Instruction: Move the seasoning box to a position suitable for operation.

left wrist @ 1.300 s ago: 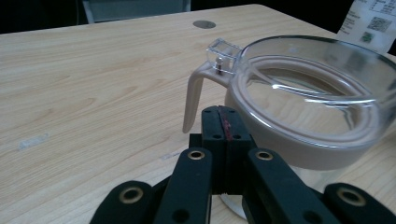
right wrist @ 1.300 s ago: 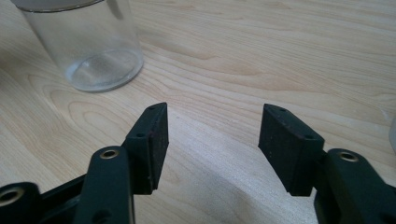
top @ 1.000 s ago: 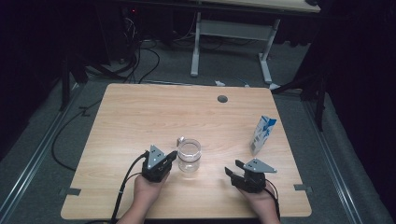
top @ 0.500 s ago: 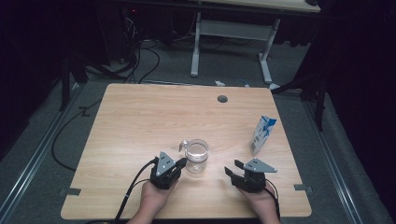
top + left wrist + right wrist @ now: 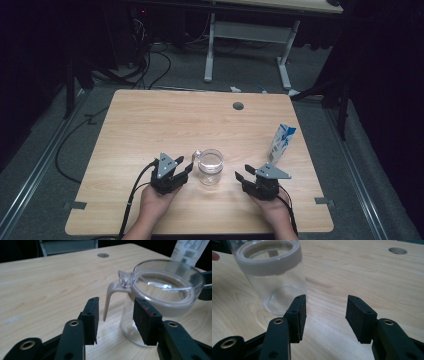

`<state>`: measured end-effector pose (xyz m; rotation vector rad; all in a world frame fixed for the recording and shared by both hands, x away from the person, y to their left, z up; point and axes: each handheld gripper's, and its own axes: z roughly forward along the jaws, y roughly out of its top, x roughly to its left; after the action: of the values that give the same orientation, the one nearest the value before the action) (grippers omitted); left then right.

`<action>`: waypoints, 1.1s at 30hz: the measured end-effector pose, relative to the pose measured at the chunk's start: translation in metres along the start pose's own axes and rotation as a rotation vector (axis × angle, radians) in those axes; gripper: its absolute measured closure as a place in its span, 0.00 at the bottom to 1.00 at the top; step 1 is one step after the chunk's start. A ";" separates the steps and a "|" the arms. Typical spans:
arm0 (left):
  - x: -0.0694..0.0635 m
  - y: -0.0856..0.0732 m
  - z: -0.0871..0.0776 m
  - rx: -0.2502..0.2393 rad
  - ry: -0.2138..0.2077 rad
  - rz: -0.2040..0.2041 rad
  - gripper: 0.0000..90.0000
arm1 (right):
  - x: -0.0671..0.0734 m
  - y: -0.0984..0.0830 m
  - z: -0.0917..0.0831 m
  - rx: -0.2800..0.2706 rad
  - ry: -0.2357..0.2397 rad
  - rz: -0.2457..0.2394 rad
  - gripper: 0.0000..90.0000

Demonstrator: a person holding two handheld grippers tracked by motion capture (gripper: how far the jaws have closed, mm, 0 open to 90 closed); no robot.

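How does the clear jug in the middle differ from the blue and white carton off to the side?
The jug is see-through plastic with a pale band and a handle; the carton is opaque, printed blue and white, with no handle. The jug is round and squat; the carton is tall, narrow and flat-sided. The jug sits between both grippers; the carton stands apart near the table's right edge. Both stand on the table.

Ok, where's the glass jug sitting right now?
In the high view the jug stands upright near the table's front edge, between the left gripper and right gripper, with the carton off to its right.
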<state>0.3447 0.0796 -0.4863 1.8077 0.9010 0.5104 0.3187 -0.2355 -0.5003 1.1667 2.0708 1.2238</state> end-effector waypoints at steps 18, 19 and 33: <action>0.008 0.038 0.012 -0.018 -0.049 -0.021 0.84 | 0.003 0.017 0.017 -0.032 0.012 0.000 0.60; 0.007 0.040 0.014 -0.019 -0.057 -0.025 0.85 | 0.003 0.017 0.016 -0.032 0.014 -0.001 0.61; 0.002 0.042 0.028 -0.027 -0.036 -0.013 1.00 | 0.007 0.018 0.014 -0.045 0.052 -0.021 0.78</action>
<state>0.3798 0.0550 -0.4598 1.7804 0.8775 0.4782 0.3328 -0.2182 -0.4917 1.1017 2.0766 1.2968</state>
